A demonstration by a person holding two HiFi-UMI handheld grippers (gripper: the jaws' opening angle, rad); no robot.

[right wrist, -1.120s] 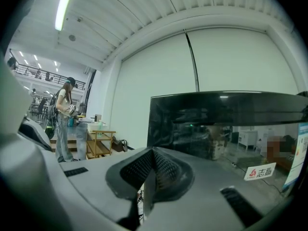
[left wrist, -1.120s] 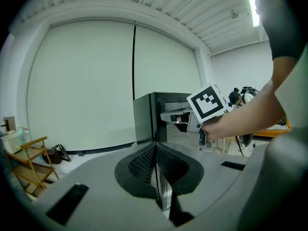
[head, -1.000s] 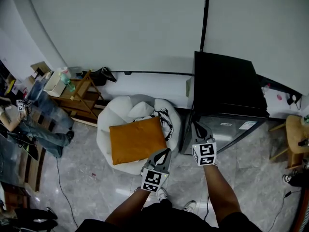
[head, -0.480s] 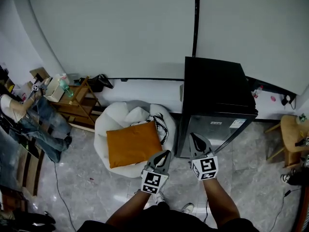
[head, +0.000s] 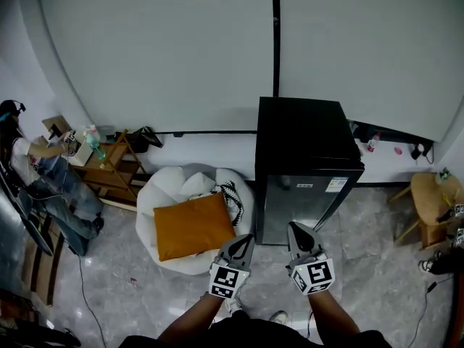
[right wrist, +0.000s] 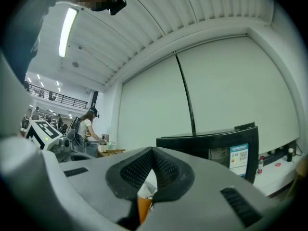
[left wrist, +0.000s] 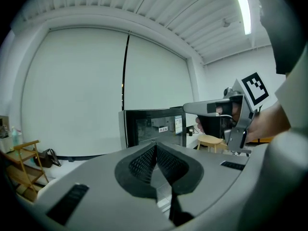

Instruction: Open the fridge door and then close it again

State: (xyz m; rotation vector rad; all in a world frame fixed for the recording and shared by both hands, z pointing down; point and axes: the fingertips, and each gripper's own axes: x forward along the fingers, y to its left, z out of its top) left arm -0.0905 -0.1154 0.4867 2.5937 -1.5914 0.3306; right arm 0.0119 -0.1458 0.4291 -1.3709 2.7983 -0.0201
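Note:
The black fridge (head: pixel 304 147) stands against the white wall, and its glass door (head: pixel 299 207) looks closed. My two grippers hang side by side in front of it, apart from the door. The left gripper (head: pixel 244 239) is shut and empty, low and left of the door. My right gripper (head: pixel 293 228) is also shut with nothing in it, and points at the door's lower part. In the left gripper view the fridge (left wrist: pixel 154 125) sits beyond the closed left gripper (left wrist: pixel 155 146), with the right gripper (left wrist: pixel 188 109) at the right. The right gripper view shows the fridge (right wrist: pixel 219 150) past its closed right gripper (right wrist: pixel 152 150).
A white beanbag (head: pixel 163 201) with an orange cushion (head: pixel 192 227) lies left of the fridge. Further left are a wooden rack (head: pixel 116 165) and a person (head: pixel 36 165). A wooden stool (head: pixel 428 205) stands at the right, and a low ledge (head: pixel 384 147) with small bottles runs along the wall.
Both grippers have drawn back from the fridge front, the right one more. The fridge now sits farther away and more central in the head view.

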